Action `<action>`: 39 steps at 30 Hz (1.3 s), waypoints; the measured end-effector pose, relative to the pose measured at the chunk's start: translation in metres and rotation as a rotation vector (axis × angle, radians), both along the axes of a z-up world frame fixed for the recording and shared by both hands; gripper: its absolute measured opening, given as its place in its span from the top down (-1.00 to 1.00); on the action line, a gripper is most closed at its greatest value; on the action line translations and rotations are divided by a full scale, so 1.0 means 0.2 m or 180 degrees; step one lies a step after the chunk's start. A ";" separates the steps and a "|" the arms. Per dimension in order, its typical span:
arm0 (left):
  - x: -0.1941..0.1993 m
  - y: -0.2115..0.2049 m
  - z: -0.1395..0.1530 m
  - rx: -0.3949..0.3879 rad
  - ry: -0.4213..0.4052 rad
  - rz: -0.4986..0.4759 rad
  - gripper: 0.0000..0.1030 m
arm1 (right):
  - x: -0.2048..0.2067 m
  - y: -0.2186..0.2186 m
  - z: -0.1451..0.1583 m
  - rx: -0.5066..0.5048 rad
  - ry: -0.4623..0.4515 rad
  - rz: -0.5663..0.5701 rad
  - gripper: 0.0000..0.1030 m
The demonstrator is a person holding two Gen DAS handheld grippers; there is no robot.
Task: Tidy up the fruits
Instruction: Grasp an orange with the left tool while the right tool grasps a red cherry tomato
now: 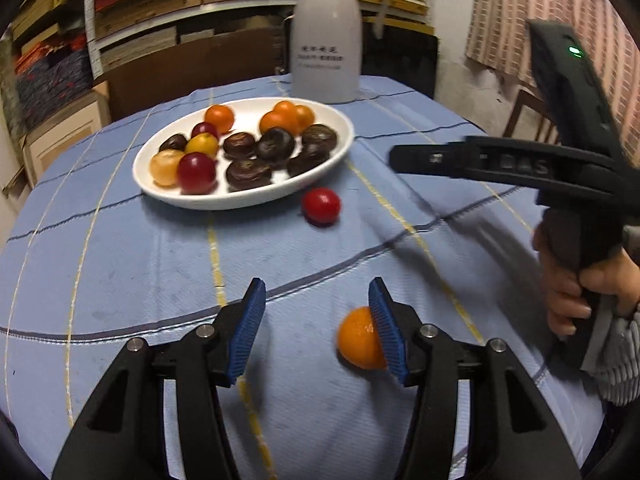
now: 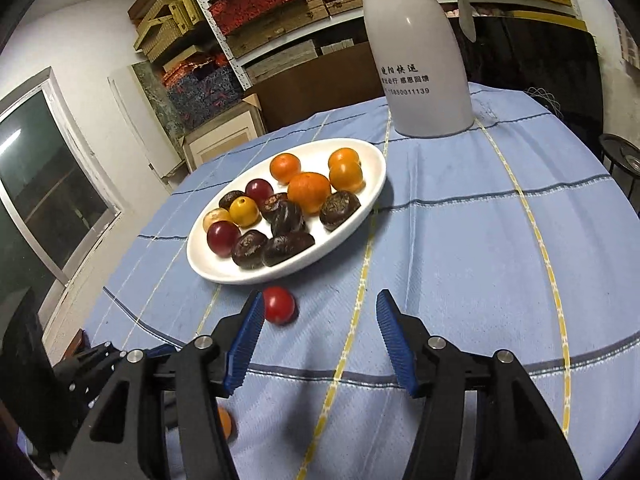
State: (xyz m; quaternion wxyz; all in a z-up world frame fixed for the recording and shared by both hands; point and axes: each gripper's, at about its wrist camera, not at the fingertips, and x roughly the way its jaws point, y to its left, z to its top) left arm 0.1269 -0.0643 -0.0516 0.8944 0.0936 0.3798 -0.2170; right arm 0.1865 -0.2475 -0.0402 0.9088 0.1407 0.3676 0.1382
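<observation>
a: while the white plate (image 2: 378, 184) already carries most of the fruit, two pieces lie loose on the blue checked cloth (image 1: 120, 260). the red fruit (image 2: 280, 305) sits just in front of the plate rim, and the orange fruit (image 1: 358, 340) rests nearer you, half hidden behind one blue pad of your left gripper (image 1: 316, 330).

b: are you gripping anything?

a: no. your left gripper stands spread and empty, the orange just outside its span. your right gripper (image 2: 320, 344) is also parted and empty, the red fruit touching or just past the tip of its left pad; i cannot tell which.

b: so how do you take them cleanly?

a: shift the left gripper sideways until the orange sits centred between the pads, then lower and close gently; round fruit likely rolls if nudged off-centre. do the same on the right, bringing the red fruit between the pads. mind the white jug (image 2: 424, 60) behind the plate.
</observation>
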 end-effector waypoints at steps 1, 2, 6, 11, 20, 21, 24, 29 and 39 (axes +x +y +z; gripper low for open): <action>-0.01 -0.01 0.00 -0.0009 -0.0007 -0.0052 -0.02 | 0.01 0.00 0.00 -0.0004 0.0003 0.0000 -0.14; -0.02 -0.02 0.00 -0.0014 -0.0017 -0.0079 -0.02 | 0.01 0.00 0.00 -0.0002 0.0006 0.0000 -0.14; -0.06 -0.06 0.00 -0.0052 0.0029 -0.0286 -0.02 | 0.01 0.00 0.00 0.0003 0.0044 0.0012 -0.14; -0.07 -0.10 -0.03 -0.0009 0.0145 -0.0413 -0.01 | 0.01 0.00 -0.01 -0.0003 0.0058 0.0010 -0.14; -0.07 -0.06 -0.06 -0.0156 0.0361 -0.0384 0.12 | 0.02 0.00 -0.02 -0.0035 0.0087 0.0024 -0.14; -0.06 -0.07 -0.07 -0.0140 0.0396 -0.0377 0.12 | 0.03 0.01 -0.03 -0.0038 0.0092 0.0024 -0.14; -0.03 -0.06 -0.09 -0.0192 0.0487 -0.0350 0.18 | 0.03 0.02 -0.03 -0.0052 0.0097 0.0040 -0.14; 0.00 -0.05 -0.10 -0.0217 0.0524 -0.0315 0.28 | 0.04 0.08 -0.05 -0.0184 0.0112 0.0133 -0.14; 0.03 0.05 -0.05 -0.0337 0.0416 -0.0105 0.28 | 0.22 0.39 -0.10 -0.0771 0.0256 0.0399 -0.14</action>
